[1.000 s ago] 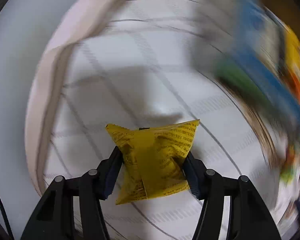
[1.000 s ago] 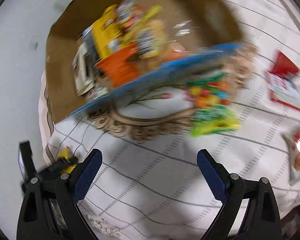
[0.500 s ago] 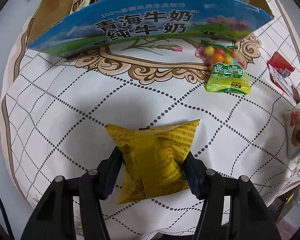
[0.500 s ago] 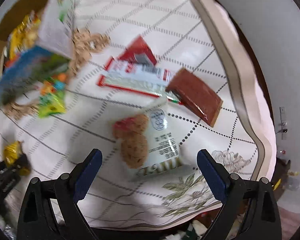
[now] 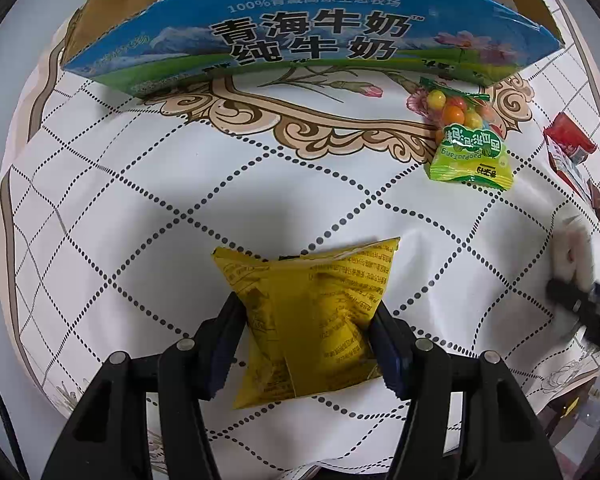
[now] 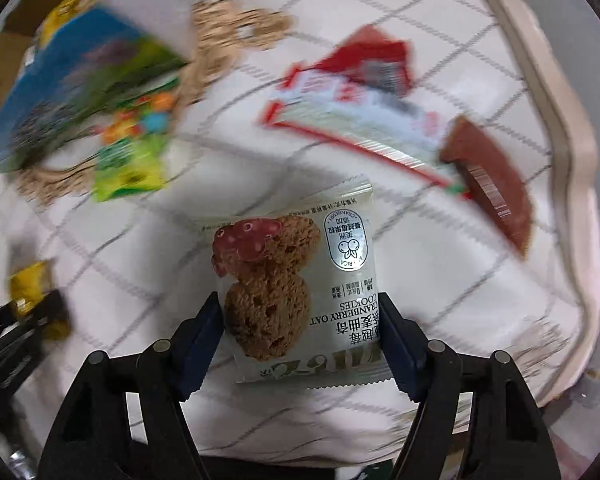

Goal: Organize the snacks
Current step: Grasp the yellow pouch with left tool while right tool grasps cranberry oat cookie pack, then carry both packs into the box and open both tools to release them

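Note:
My left gripper [image 5: 308,340] is shut on a yellow snack packet [image 5: 312,316] and holds it above the patterned tablecloth [image 5: 140,208]. My right gripper [image 6: 300,344] is shut on a pale cranberry oat cookie packet [image 6: 296,280]. In the left wrist view that gripper [image 5: 580,308] shows blurred at the right edge. The blue milk carton box [image 5: 308,36], holding several snacks, stands at the back. A green candy bag [image 5: 468,148] lies just in front of the box and shows blurred in the right wrist view [image 6: 128,168].
A red and white packet [image 6: 352,100] and a brown bar [image 6: 496,196] lie on the cloth right of the cookie packet; the red packet shows at the right in the left wrist view [image 5: 568,148]. The table edge [image 6: 564,120] runs along the right.
My right gripper swung from the box to the cookie packet and closed on it. My left gripper kept the yellow packet and turned to face the box.

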